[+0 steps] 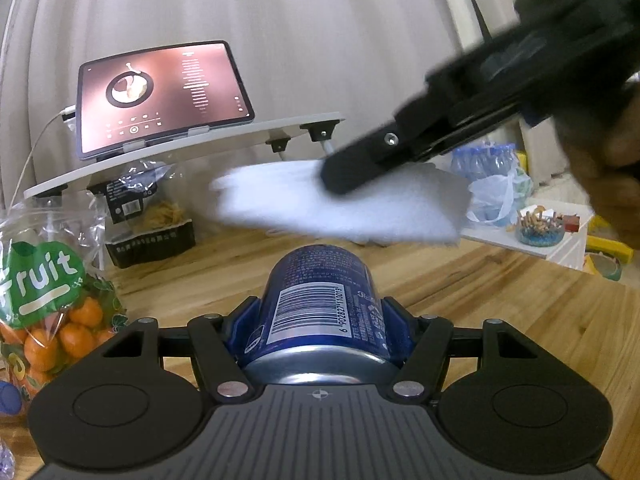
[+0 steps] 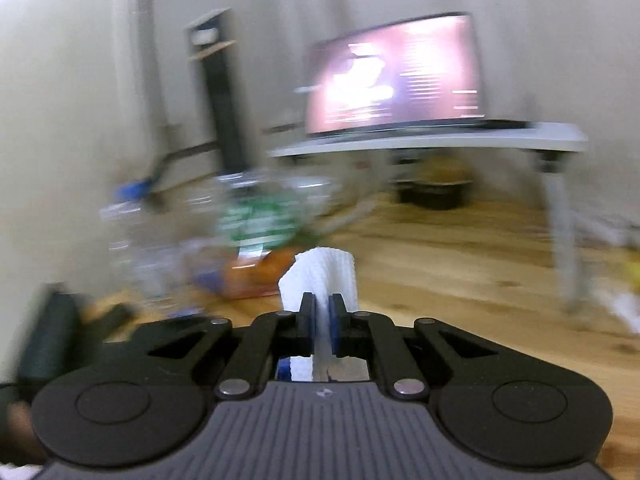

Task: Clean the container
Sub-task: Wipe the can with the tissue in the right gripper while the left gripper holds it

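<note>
My left gripper is shut on a blue drink can with a white barcode label, held lengthwise between the fingers above the wooden table. My right gripper comes in from the upper right and is shut on a white paper towel that hangs just above the can's far end; whether it touches the can I cannot tell. In the right wrist view the gripper pinches the folded towel between its blue pads. That view is motion-blurred and the can does not show in it.
A tablet stands on a white raised stand at the back. A bag of oranges marked "fruit" sits at the left. A black snack box is under the stand. A white side table with an ashtray is at the right.
</note>
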Motion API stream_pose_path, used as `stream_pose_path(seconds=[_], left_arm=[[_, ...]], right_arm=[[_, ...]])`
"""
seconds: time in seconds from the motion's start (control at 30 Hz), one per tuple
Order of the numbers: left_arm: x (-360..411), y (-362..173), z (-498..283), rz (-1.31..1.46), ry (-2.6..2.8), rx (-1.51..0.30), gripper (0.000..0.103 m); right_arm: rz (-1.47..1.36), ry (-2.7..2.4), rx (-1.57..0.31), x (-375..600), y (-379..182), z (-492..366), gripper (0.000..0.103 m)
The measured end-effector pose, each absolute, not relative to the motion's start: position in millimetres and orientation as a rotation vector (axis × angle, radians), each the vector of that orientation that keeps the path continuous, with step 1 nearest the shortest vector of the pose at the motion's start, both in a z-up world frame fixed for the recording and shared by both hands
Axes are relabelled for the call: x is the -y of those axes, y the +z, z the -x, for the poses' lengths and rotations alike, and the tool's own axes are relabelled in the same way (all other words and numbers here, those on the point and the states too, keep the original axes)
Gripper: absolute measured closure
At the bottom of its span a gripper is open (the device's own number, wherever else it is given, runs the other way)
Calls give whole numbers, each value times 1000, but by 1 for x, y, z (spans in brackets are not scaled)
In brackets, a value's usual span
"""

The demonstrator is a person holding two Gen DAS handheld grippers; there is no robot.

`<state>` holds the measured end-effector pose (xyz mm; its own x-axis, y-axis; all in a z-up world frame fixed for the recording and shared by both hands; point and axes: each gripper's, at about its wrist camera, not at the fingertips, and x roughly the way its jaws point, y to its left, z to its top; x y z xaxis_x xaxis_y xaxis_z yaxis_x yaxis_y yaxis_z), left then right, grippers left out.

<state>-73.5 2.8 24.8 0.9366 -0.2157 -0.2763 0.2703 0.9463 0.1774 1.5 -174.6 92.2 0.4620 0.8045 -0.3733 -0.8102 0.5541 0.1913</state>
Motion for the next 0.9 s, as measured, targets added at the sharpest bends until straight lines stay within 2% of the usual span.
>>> stream_pose_path(seconds=[0.27, 0.63, 0.9], left_arm=[[3, 24, 76, -254, -260, -247, 36], [2, 25, 82, -261, -270, -207, 36], [-7, 26, 77, -208, -248, -233, 36]], right_arm=[[219, 1088, -451, 124, 83, 36, 93], [257, 880, -373, 137, 85, 4, 93], [212, 992, -392, 141, 79, 32, 92]])
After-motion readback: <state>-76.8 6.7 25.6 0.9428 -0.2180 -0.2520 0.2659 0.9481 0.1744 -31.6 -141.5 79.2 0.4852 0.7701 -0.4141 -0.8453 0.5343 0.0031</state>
